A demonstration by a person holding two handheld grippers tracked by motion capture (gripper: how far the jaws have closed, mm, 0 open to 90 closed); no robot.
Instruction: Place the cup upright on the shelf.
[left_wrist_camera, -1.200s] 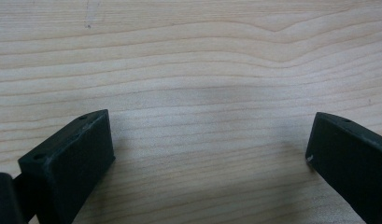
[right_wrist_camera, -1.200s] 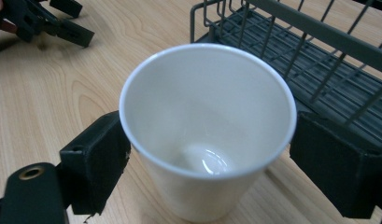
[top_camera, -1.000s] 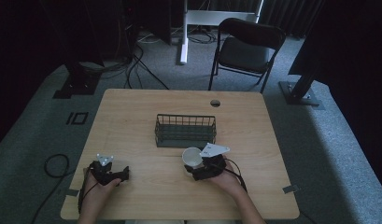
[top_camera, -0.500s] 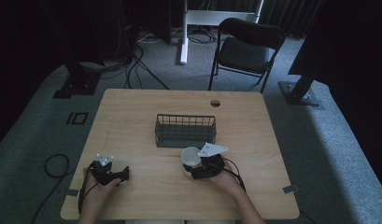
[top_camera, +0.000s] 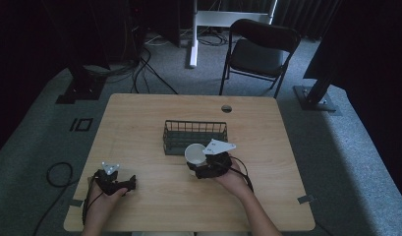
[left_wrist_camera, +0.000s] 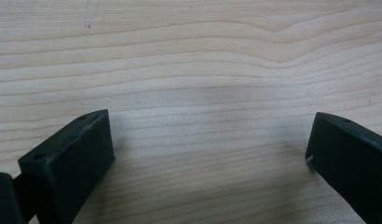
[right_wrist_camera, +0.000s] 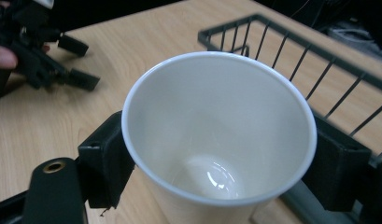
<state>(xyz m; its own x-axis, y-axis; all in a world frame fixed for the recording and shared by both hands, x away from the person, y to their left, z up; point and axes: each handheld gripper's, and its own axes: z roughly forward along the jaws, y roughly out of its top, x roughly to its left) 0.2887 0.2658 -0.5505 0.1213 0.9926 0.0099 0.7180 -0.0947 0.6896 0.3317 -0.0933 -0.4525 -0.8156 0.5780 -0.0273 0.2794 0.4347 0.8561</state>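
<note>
Already clamped by the right gripper (right_wrist_camera: 216, 163) mid-wall beside the wire basket (top_camera: 195, 136): white paper cup (right_wrist_camera: 219, 140), probably light, thin, crushable, best squeezed gently; left gripper (left_wrist_camera: 209, 154) spread wide over bare bench (left_wrist_camera: 188, 70).

Both tools are black. The left tool (top_camera: 131, 183) has blocky jaws with small screw holes; the right tool (top_camera: 193, 164) carries a grey three-cornered plate and trails a black cable.

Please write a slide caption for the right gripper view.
Right gripper holds an empty white cup beside the wire basket.
</note>
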